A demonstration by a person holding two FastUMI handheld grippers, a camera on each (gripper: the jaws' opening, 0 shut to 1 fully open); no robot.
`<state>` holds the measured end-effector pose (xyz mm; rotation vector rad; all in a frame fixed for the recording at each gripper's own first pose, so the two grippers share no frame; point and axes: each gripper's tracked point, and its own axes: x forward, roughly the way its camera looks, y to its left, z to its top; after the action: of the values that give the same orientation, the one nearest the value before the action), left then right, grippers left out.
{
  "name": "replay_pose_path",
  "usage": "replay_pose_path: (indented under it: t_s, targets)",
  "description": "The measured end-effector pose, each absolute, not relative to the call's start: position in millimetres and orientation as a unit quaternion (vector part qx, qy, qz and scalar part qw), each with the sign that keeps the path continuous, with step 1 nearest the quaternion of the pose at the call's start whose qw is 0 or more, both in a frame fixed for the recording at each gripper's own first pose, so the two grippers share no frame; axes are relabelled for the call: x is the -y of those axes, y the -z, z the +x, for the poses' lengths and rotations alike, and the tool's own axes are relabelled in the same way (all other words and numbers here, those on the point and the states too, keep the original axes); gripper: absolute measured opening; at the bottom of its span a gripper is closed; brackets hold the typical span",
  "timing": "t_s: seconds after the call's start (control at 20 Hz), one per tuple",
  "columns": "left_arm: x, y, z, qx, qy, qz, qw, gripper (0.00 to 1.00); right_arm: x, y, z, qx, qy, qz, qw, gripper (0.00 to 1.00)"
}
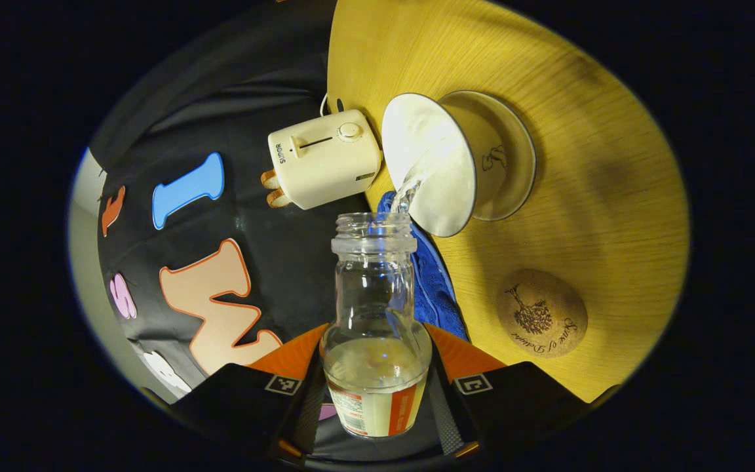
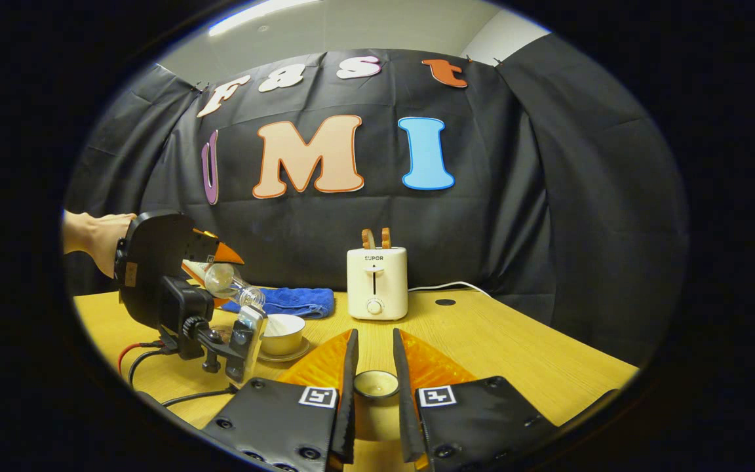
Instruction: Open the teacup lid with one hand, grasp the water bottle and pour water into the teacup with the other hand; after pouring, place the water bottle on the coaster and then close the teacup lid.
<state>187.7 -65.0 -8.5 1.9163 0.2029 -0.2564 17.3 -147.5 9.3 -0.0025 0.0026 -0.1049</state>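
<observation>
both views share toaster (image 1: 324, 159), teacup (image 1: 459, 162).

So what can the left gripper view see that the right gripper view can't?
The left gripper view adds the coaster and the water stream running from the bottle into the teacup. The right gripper view adds the lid pinched in its hand-held gripper, a person's hand and cables. Both share the toaster, blue towel, teacup and bottle.
</observation>
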Motion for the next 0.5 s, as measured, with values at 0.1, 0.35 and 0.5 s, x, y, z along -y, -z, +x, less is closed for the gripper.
replay_pose_path:
  t_s: [0.1,0.35,0.5]
  targets:
    - [65,7,185,-0.087,0.109,0.820,0.555,0.69,147,-9,17,-0.001,0.052,-0.001,0.999,0.31]
    - [62,-5,191,-0.090,0.099,0.839,0.527,0.69,148,-9,17,-0.001,0.051,-0.001,0.999,0.31]
    - [61,-11,193,-0.093,0.095,0.848,0.513,0.68,148,-9,17,-0.001,0.050,-0.001,0.999,0.30]
